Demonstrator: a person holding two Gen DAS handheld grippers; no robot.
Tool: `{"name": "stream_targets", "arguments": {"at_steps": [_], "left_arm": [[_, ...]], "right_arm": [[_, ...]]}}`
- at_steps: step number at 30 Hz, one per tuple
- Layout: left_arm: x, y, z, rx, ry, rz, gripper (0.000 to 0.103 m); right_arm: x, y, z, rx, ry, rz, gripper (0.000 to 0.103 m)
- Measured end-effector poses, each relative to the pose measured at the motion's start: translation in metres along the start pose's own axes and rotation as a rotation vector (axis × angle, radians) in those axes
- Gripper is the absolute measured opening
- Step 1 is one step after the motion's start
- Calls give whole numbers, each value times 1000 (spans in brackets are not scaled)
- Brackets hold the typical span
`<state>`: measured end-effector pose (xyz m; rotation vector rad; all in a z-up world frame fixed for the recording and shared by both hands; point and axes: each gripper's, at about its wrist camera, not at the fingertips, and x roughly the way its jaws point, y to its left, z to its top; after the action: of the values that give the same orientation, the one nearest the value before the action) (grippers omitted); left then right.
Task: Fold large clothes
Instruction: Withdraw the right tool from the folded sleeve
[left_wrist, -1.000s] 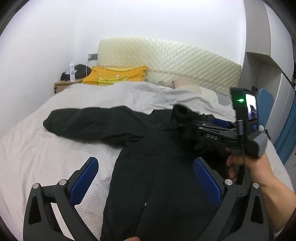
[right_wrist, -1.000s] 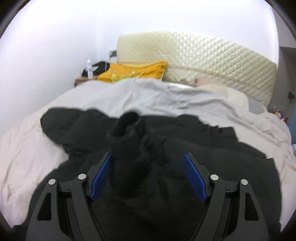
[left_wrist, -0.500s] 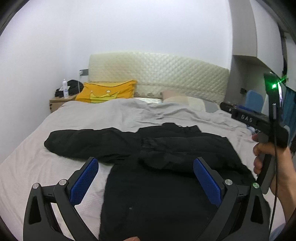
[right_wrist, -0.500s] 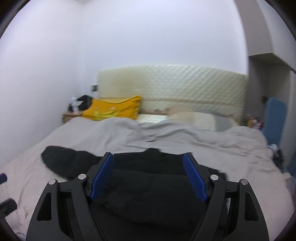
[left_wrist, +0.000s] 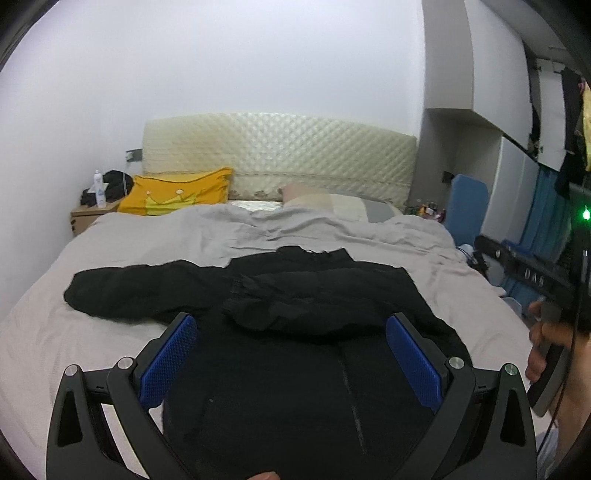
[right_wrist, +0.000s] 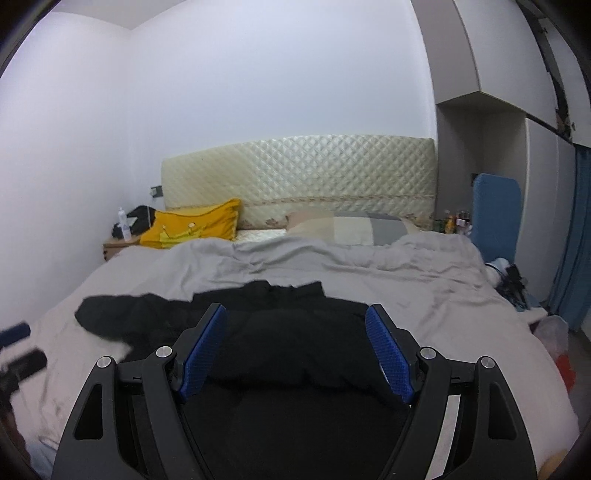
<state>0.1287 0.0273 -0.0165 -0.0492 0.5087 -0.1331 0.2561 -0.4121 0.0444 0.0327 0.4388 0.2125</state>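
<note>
A large black jacket (left_wrist: 295, 354) lies spread on the grey bed (left_wrist: 122, 243). Its right sleeve (left_wrist: 317, 299) is folded across the chest, and its left sleeve (left_wrist: 136, 291) stretches out to the left. In the right wrist view the same jacket (right_wrist: 295, 339) fills the foreground. My left gripper (left_wrist: 291, 332) hovers open above the jacket's body, its blue pads (left_wrist: 170, 350) wide apart with nothing between them. My right gripper (right_wrist: 295, 332) is open too, raised clear of the cloth. The right gripper's body (left_wrist: 535, 280) shows at the left wrist view's right edge, held by a hand (left_wrist: 546, 343).
A yellow pillow (left_wrist: 177, 195) and a beige pillow (left_wrist: 321, 199) lie by the quilted headboard (left_wrist: 280, 158). A nightstand (left_wrist: 88, 214) with a bottle stands at the far left. A blue board (right_wrist: 495, 218), cupboards and clutter on the floor (right_wrist: 554, 339) line the bed's right side.
The right gripper let go of the sleeve it was carrying, which now lies across the jacket's chest. Both grippers drew back and rose, the right one farther.
</note>
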Motion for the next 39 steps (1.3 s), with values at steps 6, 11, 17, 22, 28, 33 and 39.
{"name": "stream_targets", "arguments": {"at_steps": [6,11,17,22,28,33,39], "left_arm": [[2,-17,-14,21,3,-30,102],[12,-25,-31,26,32,-60,102],[22,-29,-48,16,52,-89,102],[22,-26,-51,4,42,-101,102],[24,-19,-54,-1,41,-112,102],[27,-10,-53,15,37,-100,102],[26,19,-42,34,13,-75,102]], "right_arm": [[-19,-12,-33,22,-7,23,77],[-31,-21,-48,58,-25,32,78],[-47,-32,-73,96,-33,30,78],[-61,-37,-94,91,-45,-6,85],[-72,-36,-116,82,-23,8,86],[-82,-28,-130,95,-24,10,93],[-93,-24,-133,90,-76,-27,103]]}}
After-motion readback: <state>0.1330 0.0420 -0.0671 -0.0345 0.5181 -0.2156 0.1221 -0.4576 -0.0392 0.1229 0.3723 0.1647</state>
